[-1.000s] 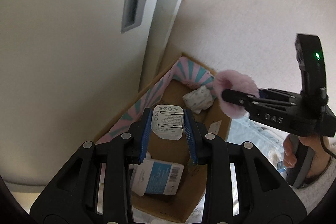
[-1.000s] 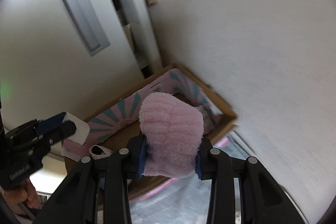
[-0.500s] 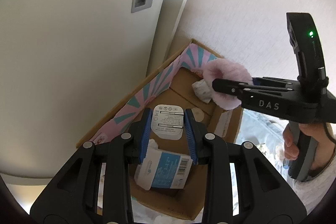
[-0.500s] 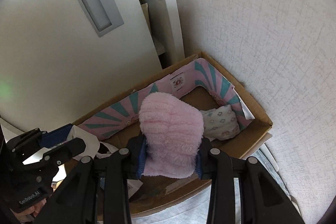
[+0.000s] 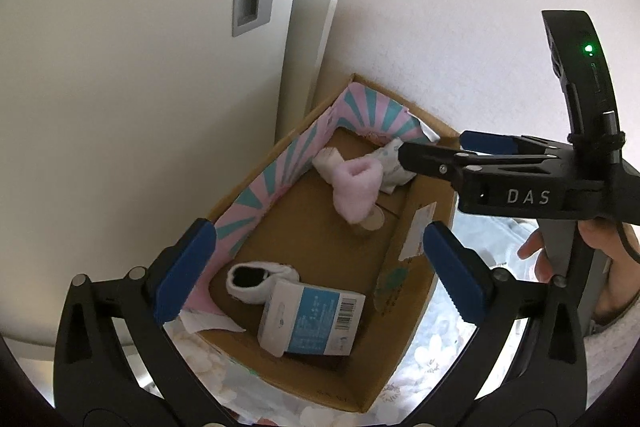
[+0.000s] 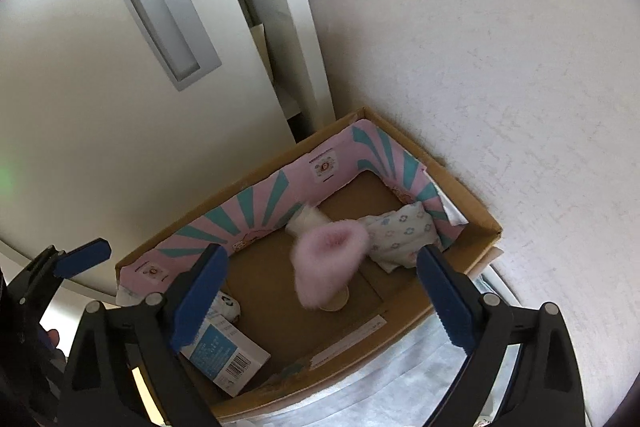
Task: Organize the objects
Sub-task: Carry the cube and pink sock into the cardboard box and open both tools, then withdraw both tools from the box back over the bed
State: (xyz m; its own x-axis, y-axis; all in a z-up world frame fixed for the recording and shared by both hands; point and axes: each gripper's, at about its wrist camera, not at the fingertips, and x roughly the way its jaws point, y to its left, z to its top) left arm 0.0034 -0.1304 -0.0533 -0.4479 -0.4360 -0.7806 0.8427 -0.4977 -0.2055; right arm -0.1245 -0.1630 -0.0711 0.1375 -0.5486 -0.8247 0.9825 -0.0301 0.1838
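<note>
An open cardboard box (image 5: 416, 291) (image 6: 480, 223) with a pink and teal liner stands in the corner below both grippers. My left gripper (image 5: 320, 273) hangs over its near end, jaws opening wide with nothing between them. Under it lie a white and blue carton (image 5: 316, 323) (image 6: 224, 355) and a white bootie (image 5: 248, 281). My right gripper (image 6: 324, 299) (image 5: 440, 147) is also opening and holds nothing. The pink fluffy sock (image 6: 328, 259) (image 5: 356, 191) is in the box, blurred, beside a floral pouch (image 6: 400, 235). The small white pack I cannot pick out.
A white door with a recessed grey handle (image 6: 156, 7) rises behind the box, and a textured wall (image 6: 500, 67) closes the right side. Pale patterned bedding (image 6: 380, 387) lies in front of the box. A hand (image 5: 600, 247) grips the right tool.
Both grippers went from shut to open. The pink fluffy sock left the right gripper and dropped into the box. The small white pack is gone from the left gripper.
</note>
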